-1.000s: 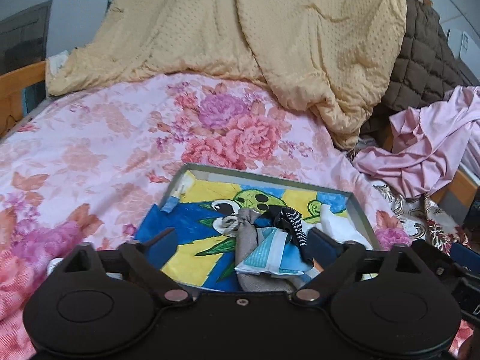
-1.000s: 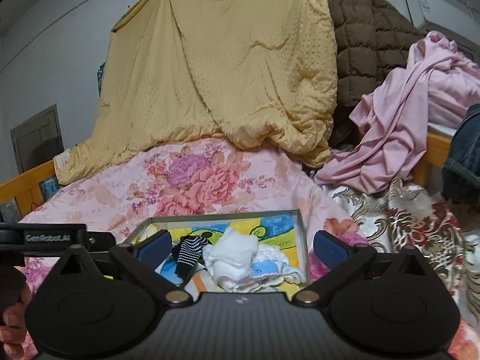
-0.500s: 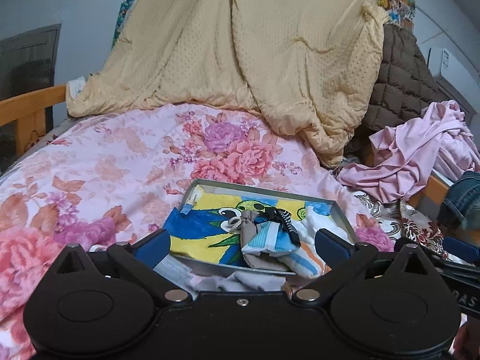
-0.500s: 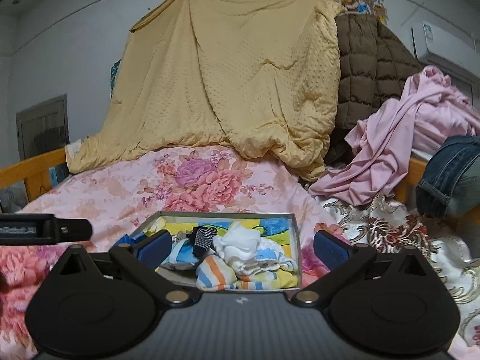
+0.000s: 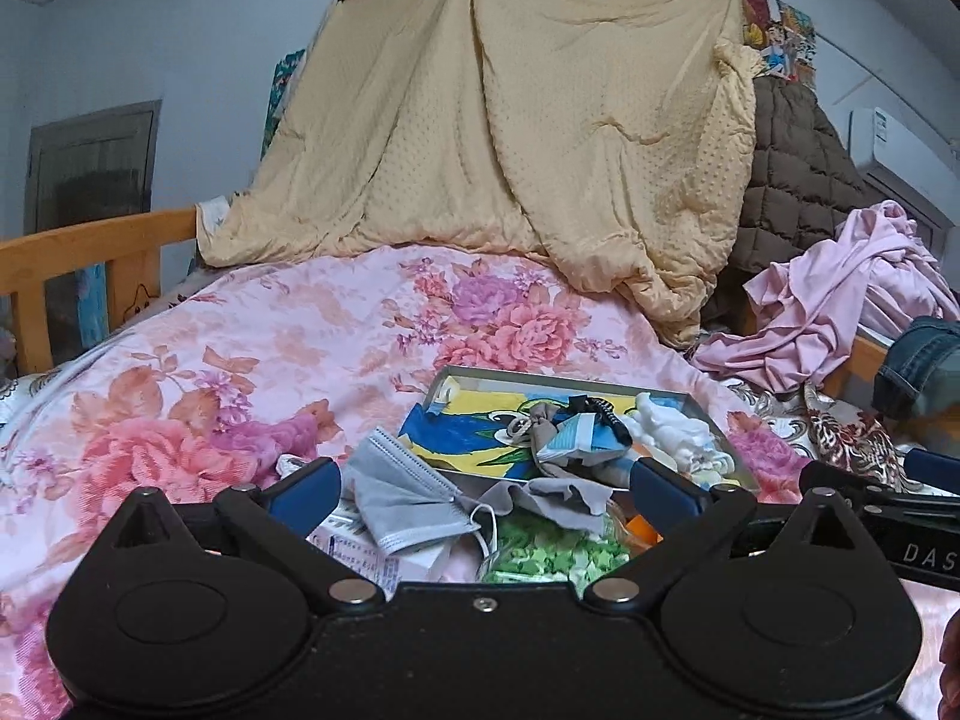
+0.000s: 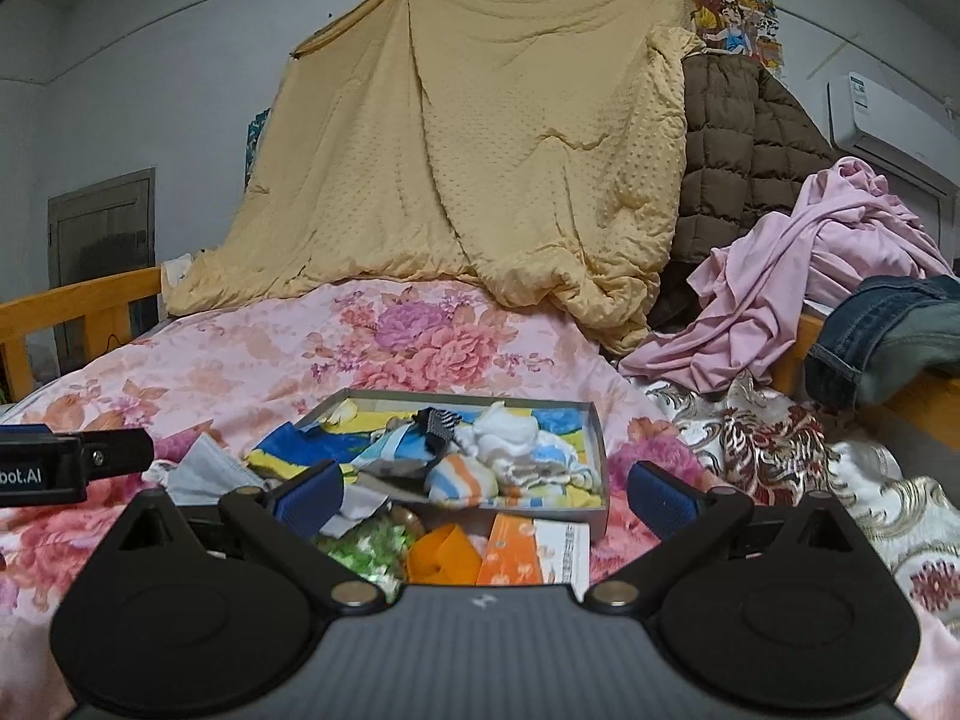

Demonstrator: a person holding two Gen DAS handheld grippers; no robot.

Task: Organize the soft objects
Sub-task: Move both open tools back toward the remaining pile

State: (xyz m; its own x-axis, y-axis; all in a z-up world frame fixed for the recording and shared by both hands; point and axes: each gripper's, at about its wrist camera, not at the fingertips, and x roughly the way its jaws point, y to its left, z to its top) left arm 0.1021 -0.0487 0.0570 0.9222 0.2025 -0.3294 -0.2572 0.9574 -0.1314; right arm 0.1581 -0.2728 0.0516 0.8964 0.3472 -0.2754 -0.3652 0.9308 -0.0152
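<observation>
A shallow grey tray [image 5: 555,377] [image 6: 602,438] with a cartoon-print bottom lies on the floral bed. It holds a pile of socks [image 5: 576,441] [image 6: 480,462]: grey, blue, black-striped, white and orange-striped. In front of the tray lie a grey face mask [image 5: 399,489] [image 6: 204,468], a grey cloth [image 5: 558,495], green bits [image 5: 552,552] [image 6: 366,546] and an orange packet [image 6: 510,549]. My left gripper [image 5: 483,489] is open and empty above the mask and cloth. My right gripper [image 6: 483,495] is open and empty just before the tray's near edge.
A yellow quilt [image 5: 528,150] hangs at the back beside a brown padded coat [image 6: 750,150]. Pink clothes [image 6: 810,282] and jeans [image 6: 888,330] pile at the right. A wooden bed rail [image 5: 78,264] runs along the left. A white box [image 5: 360,546] lies under the mask.
Both grippers have pulled back and up from the tray. The mask, cloth, green bits and orange packet in front of the tray have come into view.
</observation>
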